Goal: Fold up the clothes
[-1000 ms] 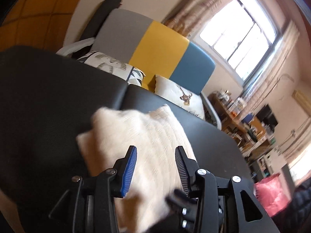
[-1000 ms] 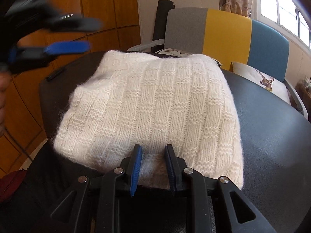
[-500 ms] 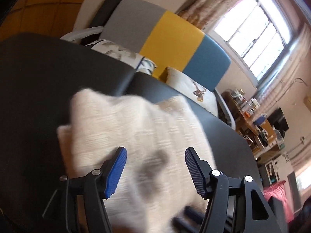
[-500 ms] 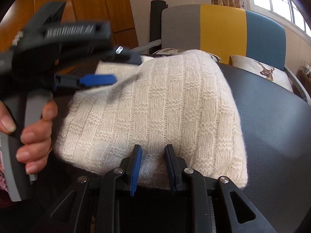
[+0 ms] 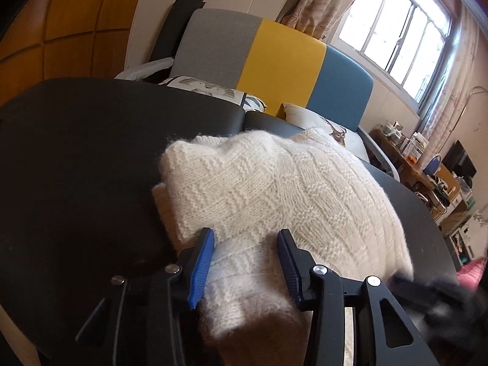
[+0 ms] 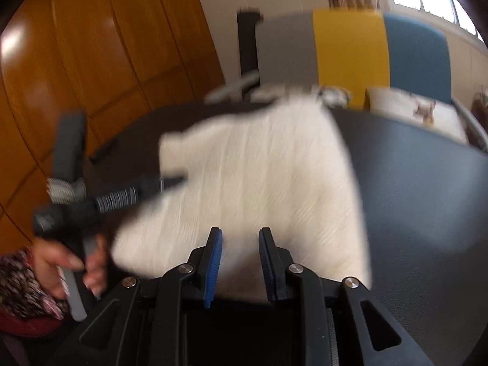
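Observation:
A folded cream knitted sweater (image 5: 274, 189) lies on the black table (image 5: 76, 167). My left gripper (image 5: 245, 259) has its jaws closing around the sweater's thick near-left corner, and the fabric fills the gap and touches both blue pads. In the blurred right wrist view, my right gripper (image 6: 241, 259) is shut on the near edge of the sweater (image 6: 259, 177), which looks raised off the table (image 6: 427, 198). The left gripper (image 6: 100, 201) and the hand (image 6: 61, 262) holding it show at that view's left. The right gripper's blurred tip (image 5: 427, 286) enters the left wrist view at lower right.
Behind the table stands a sofa (image 5: 274, 58) with a grey, yellow and blue back and patterned cushions (image 5: 213, 90). A wooden wardrobe (image 6: 91, 61) fills the left. A cluttered desk (image 5: 427, 167) and a pink item (image 5: 472, 274) sit to the right under the window (image 5: 396, 24).
The left gripper came down onto the sweater's near-left corner, spread wide, then narrowed around it. The right gripper rose with the near edge, and its view is blurred.

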{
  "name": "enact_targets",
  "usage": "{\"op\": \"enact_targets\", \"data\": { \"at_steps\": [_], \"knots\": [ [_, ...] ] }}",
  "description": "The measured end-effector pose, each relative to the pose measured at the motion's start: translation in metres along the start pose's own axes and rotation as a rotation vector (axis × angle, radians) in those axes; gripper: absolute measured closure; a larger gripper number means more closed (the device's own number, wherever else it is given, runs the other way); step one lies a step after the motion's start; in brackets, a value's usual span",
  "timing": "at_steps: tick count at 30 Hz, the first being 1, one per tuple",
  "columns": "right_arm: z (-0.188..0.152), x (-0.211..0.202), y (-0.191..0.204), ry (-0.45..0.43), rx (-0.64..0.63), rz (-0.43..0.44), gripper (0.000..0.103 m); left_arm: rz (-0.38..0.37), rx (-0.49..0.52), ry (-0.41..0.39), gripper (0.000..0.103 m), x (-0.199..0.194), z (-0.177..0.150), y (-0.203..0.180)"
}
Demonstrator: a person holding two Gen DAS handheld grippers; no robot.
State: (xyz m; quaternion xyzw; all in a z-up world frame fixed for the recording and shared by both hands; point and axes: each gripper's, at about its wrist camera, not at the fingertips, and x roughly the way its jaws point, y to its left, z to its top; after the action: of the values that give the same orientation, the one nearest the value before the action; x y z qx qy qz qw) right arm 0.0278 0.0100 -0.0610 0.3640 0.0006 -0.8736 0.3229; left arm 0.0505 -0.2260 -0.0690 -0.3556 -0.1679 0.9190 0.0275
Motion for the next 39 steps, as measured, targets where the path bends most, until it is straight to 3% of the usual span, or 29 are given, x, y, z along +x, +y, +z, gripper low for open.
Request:
{"op": "enact_targets", "data": {
  "at_steps": [4,6,9,12,18,23,27,29,33,39],
  "knots": [
    [0.059,0.002,-0.023,-0.051,0.015,0.007,0.079,-0.017,0.003,-0.009,0.057,-0.002,-0.003,0.006],
    [0.085,0.025,-0.024,-0.011,-0.042,0.021,0.079,-0.020,0.005,-0.012,0.057,-0.003,-0.005,0.007],
    [0.108,0.067,-0.018,0.085,-0.143,-0.035,0.079,-0.021,0.017,-0.010,0.057,-0.004,-0.006,0.008],
    [0.115,0.100,-0.022,0.141,-0.131,-0.029,0.079,-0.035,0.015,-0.008,0.056,-0.003,-0.006,0.013],
    [0.105,0.157,-0.036,0.245,0.010,0.000,0.079,-0.052,0.003,-0.011,0.055,-0.001,-0.008,0.020],
    [0.108,0.167,-0.017,0.262,-0.088,-0.088,0.079,-0.041,0.025,-0.016,0.054,-0.002,-0.009,0.019],
    [0.108,0.127,-0.029,0.154,-0.022,-0.027,0.079,-0.008,0.036,-0.006,0.051,-0.004,-0.009,0.018],
    [0.099,0.093,-0.034,0.104,-0.026,-0.004,0.079,0.027,0.028,0.000,0.022,-0.007,-0.010,0.020],
    [0.063,0.035,-0.033,0.087,-0.108,0.018,0.079,-0.020,-0.119,0.027,0.021,-0.015,-0.015,0.041],
    [-0.001,0.011,-0.022,0.162,-0.217,0.033,0.079,0.056,-0.002,-0.006,0.021,-0.027,-0.019,0.025]
  ]
}}
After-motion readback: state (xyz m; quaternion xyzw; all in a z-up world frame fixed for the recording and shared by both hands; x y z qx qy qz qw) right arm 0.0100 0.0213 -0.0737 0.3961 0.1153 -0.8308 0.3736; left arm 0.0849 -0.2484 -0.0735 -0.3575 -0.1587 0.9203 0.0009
